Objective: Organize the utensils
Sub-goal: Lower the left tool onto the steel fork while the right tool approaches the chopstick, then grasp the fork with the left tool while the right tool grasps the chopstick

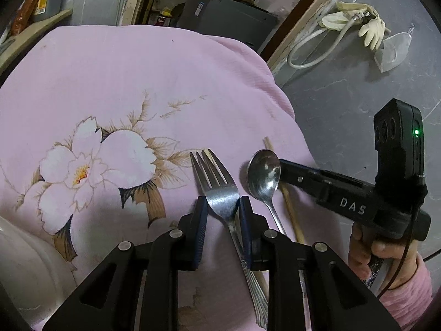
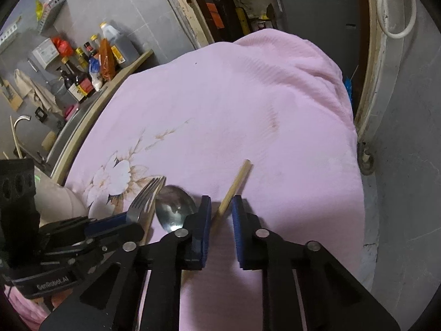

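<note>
A steel fork (image 1: pixel 217 190) lies on the pink flowered cloth (image 1: pixel 137 82). My left gripper (image 1: pixel 223 207) is shut on it, one blue pad against each side just behind the tines. Under the fork lies a wooden chopstick (image 1: pixel 207 155). Right of it rests a steel spoon (image 1: pixel 264 176), bowl up, partly over a second chopstick (image 1: pixel 292 215). That second chopstick (image 2: pixel 239 176) runs between the fingers of my right gripper (image 2: pixel 222 209). It leans on the left pad (image 2: pixel 205 215), with a gap to the right pad, so the jaws are narrowly open. The fork (image 2: pixel 143 201) and spoon (image 2: pixel 176 209) sit just left.
The cloth's edge drops to grey floor (image 1: pixel 358 96) on the right. A white rounded vessel (image 1: pixel 16 262) sits at the near left. Bottles (image 2: pixel 82 69) crowd a counter beyond the far left edge. A person's hand (image 1: pixel 372 253) holds the right gripper (image 1: pixel 284 165).
</note>
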{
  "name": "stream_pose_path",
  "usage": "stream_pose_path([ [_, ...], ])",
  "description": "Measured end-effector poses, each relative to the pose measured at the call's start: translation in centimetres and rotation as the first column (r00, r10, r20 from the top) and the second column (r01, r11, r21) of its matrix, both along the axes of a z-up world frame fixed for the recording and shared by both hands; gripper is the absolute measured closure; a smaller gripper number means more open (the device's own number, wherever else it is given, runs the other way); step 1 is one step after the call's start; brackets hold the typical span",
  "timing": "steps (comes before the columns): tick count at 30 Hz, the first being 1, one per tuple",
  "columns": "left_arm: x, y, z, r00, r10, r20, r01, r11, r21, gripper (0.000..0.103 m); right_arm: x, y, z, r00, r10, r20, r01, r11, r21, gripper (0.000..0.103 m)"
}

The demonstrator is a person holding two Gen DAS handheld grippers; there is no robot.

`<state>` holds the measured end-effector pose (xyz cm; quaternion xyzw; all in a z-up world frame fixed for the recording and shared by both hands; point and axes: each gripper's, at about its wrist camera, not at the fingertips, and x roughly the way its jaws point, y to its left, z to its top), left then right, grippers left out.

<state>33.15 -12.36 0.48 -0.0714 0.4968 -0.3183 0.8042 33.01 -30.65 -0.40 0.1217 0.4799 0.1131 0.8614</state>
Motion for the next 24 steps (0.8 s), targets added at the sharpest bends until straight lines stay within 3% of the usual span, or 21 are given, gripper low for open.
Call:
stream_pose_path([
  [15, -3.5, 2.1, 0.6, 0.997, -0.065, -0.047, 0.065, 0.998, -0.002, 0.084, -3.5, 0.4, 0.3, 0.999, 0.031, 0.015, -0.03, 1.0, -0.008, 0.098],
  [24, -5.6, 3.4, 1.2, 0.994, -0.091, -0.055, 0.092, 0.996, 0.011, 0.084, -6.2, 2.0, 1.2, 0.997, 0.08, 0.02, -0.076, 0.988, -0.135, 0.098],
])
